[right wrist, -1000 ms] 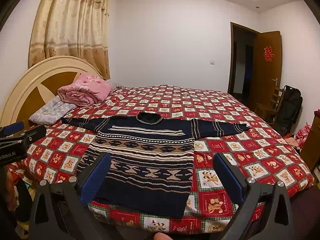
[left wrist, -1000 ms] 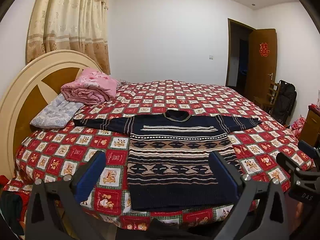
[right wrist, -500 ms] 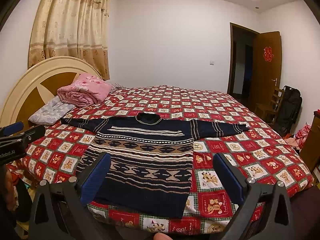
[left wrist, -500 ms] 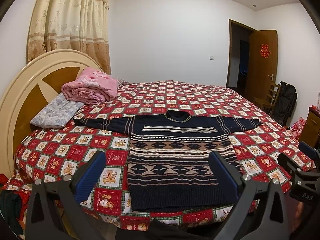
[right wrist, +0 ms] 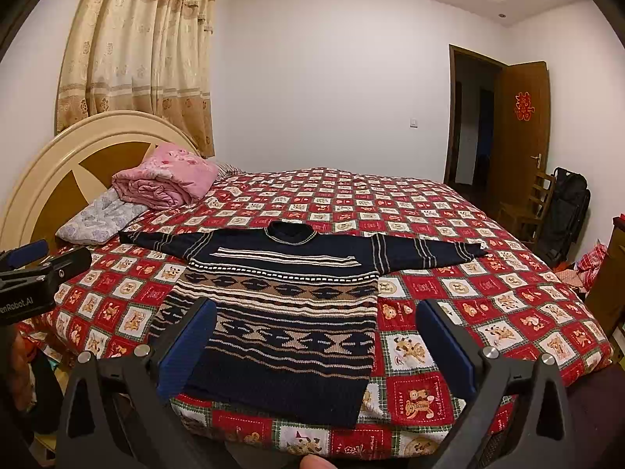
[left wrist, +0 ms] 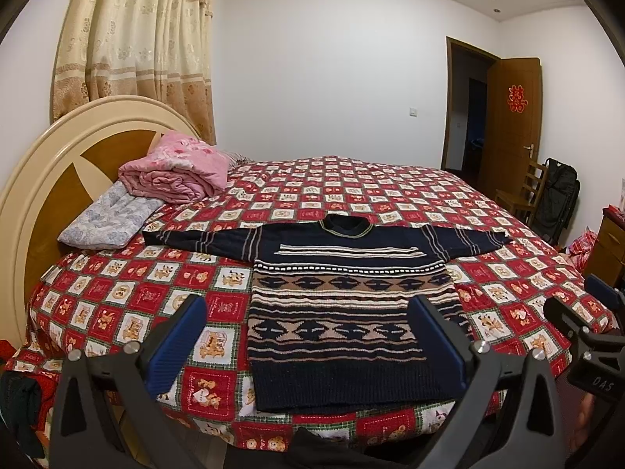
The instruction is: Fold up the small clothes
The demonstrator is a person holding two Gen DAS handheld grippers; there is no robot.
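Both grippers' jaws gape over the sweater (left wrist: pixel 343 305); left gripper (right wrist: pixel 27 277) reads "enRobot.AI", right gripper (left wrist: pixel 586 336) "DAS".

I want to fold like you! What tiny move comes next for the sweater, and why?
Probably bring the left hand-held gripper forward to the sweater's left sleeve. The sweater lies flat with both sleeves spread, and both hand-held grippers are open, holding nothing, short of the bed.

Evenly lit from ceiling; edges fisheye-warped, dark
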